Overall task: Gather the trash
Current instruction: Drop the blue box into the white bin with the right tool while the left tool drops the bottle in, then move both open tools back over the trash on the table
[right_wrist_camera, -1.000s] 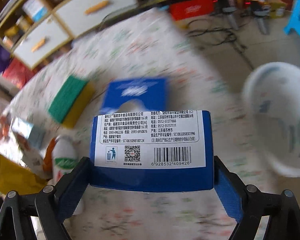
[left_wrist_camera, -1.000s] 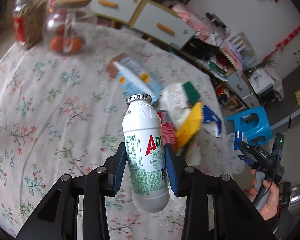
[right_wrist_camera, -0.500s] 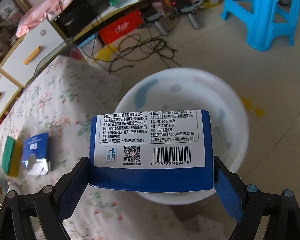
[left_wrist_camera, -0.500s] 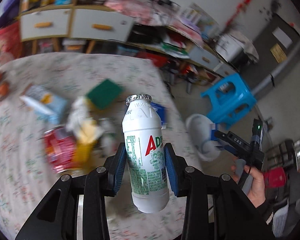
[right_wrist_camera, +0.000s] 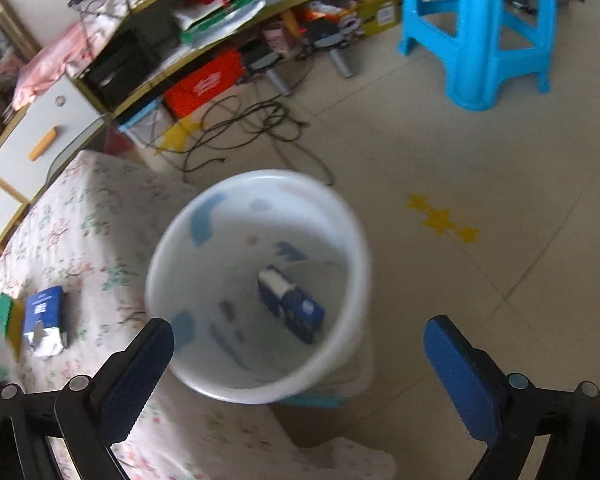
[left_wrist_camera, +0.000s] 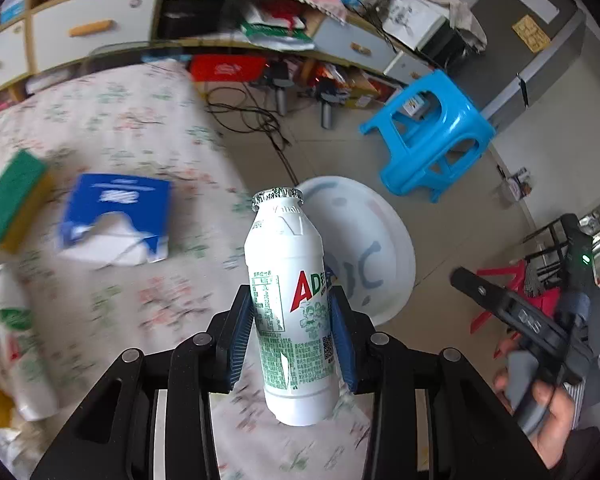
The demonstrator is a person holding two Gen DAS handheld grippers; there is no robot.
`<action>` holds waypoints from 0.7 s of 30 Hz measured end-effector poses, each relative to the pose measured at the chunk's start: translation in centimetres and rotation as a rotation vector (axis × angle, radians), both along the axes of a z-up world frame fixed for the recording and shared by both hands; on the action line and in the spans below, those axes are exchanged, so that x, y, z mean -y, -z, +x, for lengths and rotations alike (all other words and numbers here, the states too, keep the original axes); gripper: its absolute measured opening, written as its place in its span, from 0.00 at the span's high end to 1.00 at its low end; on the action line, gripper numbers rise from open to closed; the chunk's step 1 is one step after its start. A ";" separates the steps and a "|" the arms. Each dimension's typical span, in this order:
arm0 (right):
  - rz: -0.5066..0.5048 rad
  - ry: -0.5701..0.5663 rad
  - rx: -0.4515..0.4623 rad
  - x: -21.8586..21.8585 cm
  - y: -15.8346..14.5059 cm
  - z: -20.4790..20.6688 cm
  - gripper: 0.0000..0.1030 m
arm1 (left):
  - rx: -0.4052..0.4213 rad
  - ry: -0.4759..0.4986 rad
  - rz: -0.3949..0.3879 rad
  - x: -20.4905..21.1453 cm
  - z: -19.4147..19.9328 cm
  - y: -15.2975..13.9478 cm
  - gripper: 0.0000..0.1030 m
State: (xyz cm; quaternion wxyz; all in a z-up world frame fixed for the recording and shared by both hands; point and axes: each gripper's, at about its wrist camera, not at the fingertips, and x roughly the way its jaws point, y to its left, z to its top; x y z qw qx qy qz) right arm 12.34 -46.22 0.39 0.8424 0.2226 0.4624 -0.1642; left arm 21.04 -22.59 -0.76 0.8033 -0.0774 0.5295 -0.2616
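left gripper [left_wrist_camera: 292, 344] jaws clamp an upright white bottle [left_wrist_camera: 290, 304] above the table's edge; right gripper [right_wrist_camera: 298, 354] jaws spread, empty, over the white bin [right_wrist_camera: 256, 394], blue carton [right_wrist_camera: 290, 308] lying inside.

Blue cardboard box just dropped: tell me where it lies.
In the right wrist view, the blue cardboard box lies on the bottom of the white plastic bin, beside the floral-clothed table.
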 end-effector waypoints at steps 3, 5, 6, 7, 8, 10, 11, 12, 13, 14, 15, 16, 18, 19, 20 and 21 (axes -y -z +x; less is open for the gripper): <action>-0.020 0.018 -0.005 1.5 -0.1 -1.0 0.00 | 0.004 0.021 -0.004 2.4 0.6 0.7 0.61; -0.022 0.029 -0.008 2.3 0.0 -1.4 0.00 | 0.019 0.027 -0.017 3.3 1.1 0.8 0.61; -0.021 0.032 -0.008 2.5 0.0 -1.6 0.00 | 0.023 0.028 -0.022 3.6 1.3 0.9 0.61; -0.017 0.039 -0.008 2.8 0.1 -1.7 0.00 | 0.026 0.029 -0.025 4.0 1.5 1.1 0.61; -0.010 0.048 -0.006 3.1 0.1 -1.9 0.00 | 0.028 0.029 -0.027 4.3 1.7 1.2 0.61; 0.003 0.057 0.003 3.4 0.1 -2.1 0.00 | 0.033 0.031 -0.033 4.8 2.1 1.5 0.61; 0.008 0.061 0.008 3.5 0.0 -2.1 0.00 | 0.043 0.040 -0.044 5.1 2.3 1.5 0.61; 0.011 0.064 0.013 3.5 -0.1 -2.1 0.00 | 0.063 0.054 -0.049 5.6 2.5 1.4 0.59; 0.011 0.064 0.016 3.5 -0.2 -2.1 0.00 | 0.089 0.067 -0.032 5.9 2.6 1.1 0.57; 0.012 0.063 0.019 3.4 -0.2 -2.1 0.00 | 0.103 0.061 -0.002 6.0 2.6 1.0 0.45; 0.012 0.059 0.022 3.3 -0.3 -2.1 0.00 | 0.104 0.049 0.014 5.9 2.6 0.8 0.30; 0.012 0.056 0.024 3.2 -0.4 -2.0 0.00 | 0.097 0.040 0.014 5.5 2.6 0.7 0.26; 0.008 0.047 0.027 2.9 -0.5 -1.9 0.00 | 0.093 0.025 0.017 5.0 2.5 0.4 0.19; 0.005 0.044 0.027 2.8 -0.6 -1.9 0.00 | 0.094 0.019 0.030 4.5 2.4 0.3 0.17; 0.001 0.040 0.028 2.6 -0.6 -1.8 0.00 | 0.096 0.014 0.045 4.1 2.2 0.2 0.12; -0.001 0.037 0.028 2.5 -0.6 -1.7 0.00 | 0.099 0.010 0.058 3.6 2.0 0.1 0.11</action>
